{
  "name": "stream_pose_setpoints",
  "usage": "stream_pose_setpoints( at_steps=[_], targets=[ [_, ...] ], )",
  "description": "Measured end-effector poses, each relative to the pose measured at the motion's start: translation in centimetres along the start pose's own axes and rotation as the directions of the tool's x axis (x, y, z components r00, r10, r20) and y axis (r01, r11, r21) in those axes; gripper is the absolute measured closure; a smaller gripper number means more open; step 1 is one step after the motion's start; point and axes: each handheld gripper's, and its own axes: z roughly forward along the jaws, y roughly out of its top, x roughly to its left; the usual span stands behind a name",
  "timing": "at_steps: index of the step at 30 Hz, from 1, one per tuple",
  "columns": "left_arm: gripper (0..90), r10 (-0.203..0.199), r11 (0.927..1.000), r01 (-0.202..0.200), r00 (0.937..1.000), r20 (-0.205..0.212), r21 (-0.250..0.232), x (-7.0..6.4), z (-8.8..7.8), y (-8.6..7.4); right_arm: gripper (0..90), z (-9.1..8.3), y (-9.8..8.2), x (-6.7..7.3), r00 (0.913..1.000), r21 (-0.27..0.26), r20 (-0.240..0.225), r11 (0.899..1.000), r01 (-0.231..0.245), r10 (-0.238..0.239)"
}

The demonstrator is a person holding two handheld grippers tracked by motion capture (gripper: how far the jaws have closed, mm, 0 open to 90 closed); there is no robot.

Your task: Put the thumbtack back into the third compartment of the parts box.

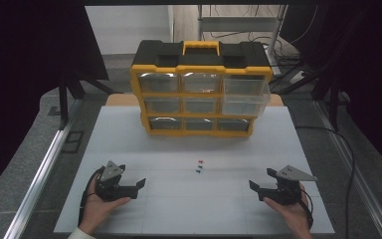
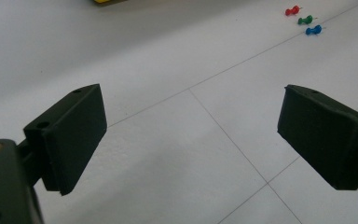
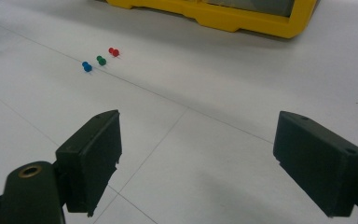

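High view: both hands rest low on the white table (image 1: 194, 199), left gripper (image 1: 138, 188) and right gripper (image 1: 261, 180) well apart, each w/ fingers spread wide, nothing between them. Three pushpins (image 1: 199, 166) lie mid-table, betw. the grippers and the yellow drawer organizer (image 1: 201, 89) at the back; one clear drawer (image 1: 245, 97) on its right side stands pulled out.

Left gripper view: fingers (image 2: 70, 135) wide, bare table betw. them. Red pin (image 2: 292, 10), green pin (image 2: 305, 20), blue pin (image 2: 313, 30) sit far off, up at the top right.

Right gripper view: fingers (image 3: 93, 154) wide too, pins ahead and to the left, blue nearest.

My read: pick-up hasn't begun. Pins are tiny & roll, so go at one pin only, prob. an outer one. Come in low, line the fingers up either side of the head, close slow and centred, or the neighbours get knocked.
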Motion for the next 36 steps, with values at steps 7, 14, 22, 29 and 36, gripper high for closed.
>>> stream_pose_setpoints(
  at_steps=[7,14,22,29,36],
  targets=[
    [8.3,-0.012,0.9999,0.012,0.9999,0.011,-0.008,0.0,-0.3,-0.2,17.7,0.4,0.2,0.0,0.9999,0.010,-0.009,1.000,0.013,-0.013],
    [8.3,-0.005,1.0000,0.005,0.9998,0.021,-0.002,-0.1,-0.2,-0.2,18.1,0.6,0.4,0.1,0.9998,0.011,-0.005,1.000,0.018,-0.018],
    [8.3,-0.007,1.0000,0.007,0.9996,0.029,-0.004,-0.2,-0.2,-0.1,18.8,0.4,0.6,0.2,0.9998,0.004,-0.010,1.000,0.018,-0.018],
    [8.3,-0.008,1.0000,0.008,0.9996,0.029,0.000,-0.1,0.0,-0.1,19.3,0.5,0.9,0.2,0.9997,0.001,-0.010,1.000,0.021,-0.021],
    [8.4,-0.010,0.9999,0.010,0.9996,0.025,-0.006,0.0,-0.2,-0.2,19.7,0.8,1.7,0.7,0.9986,0.006,-0.009,0.999,0.052,-0.052]
  ],
)
